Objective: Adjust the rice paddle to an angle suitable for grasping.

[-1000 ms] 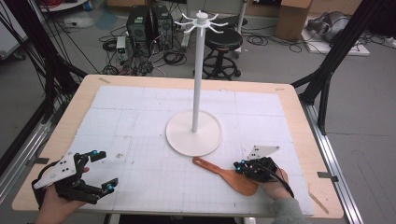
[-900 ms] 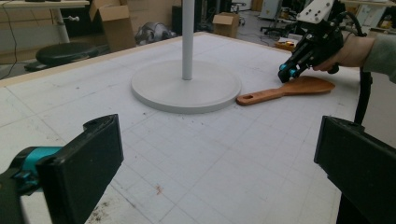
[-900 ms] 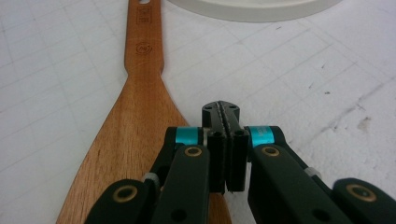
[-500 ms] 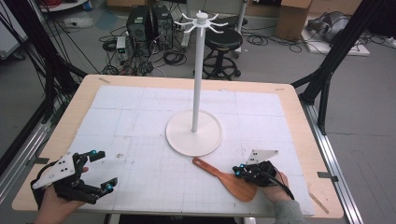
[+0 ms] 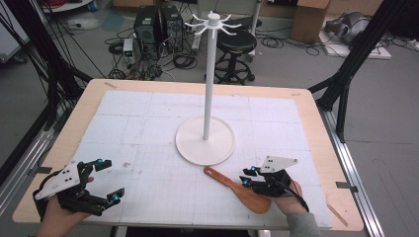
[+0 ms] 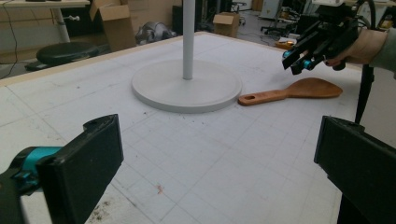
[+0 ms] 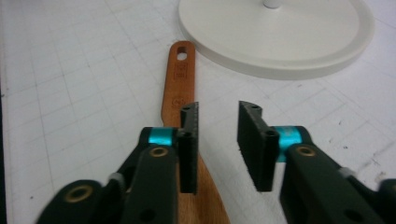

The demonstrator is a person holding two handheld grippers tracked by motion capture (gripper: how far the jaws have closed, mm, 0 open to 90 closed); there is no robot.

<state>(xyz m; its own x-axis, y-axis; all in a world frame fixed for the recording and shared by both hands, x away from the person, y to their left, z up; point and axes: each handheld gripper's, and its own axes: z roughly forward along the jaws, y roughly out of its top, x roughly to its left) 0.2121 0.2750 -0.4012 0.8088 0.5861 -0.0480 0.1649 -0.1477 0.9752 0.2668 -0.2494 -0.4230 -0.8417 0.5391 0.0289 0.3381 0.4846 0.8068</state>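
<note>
Grey floor (image 5: pixel 380 98) (cables (image 5: pixel 148 64), black stool (image 5: pixel 237 47))

A: What is set on the worktop (image 5: pixel 316 123)?

B: A white gridded mat (image 5: pixel 148 128) is laid over most of it, the wooden rim left bare all round. A white stand (image 5: pixel 207 89) is placed upright near the middle, a thin pole rising from a round base (image 5: pixel 190 145), hooks spread at its top.

A: And beyond the far edge?

B: A black stool (image 5: pixel 239 42) is seen on the floor, with black equipment boxes (image 5: pixel 158 24), loose cables and a cardboard box (image 5: pixel 309 19).
</note>
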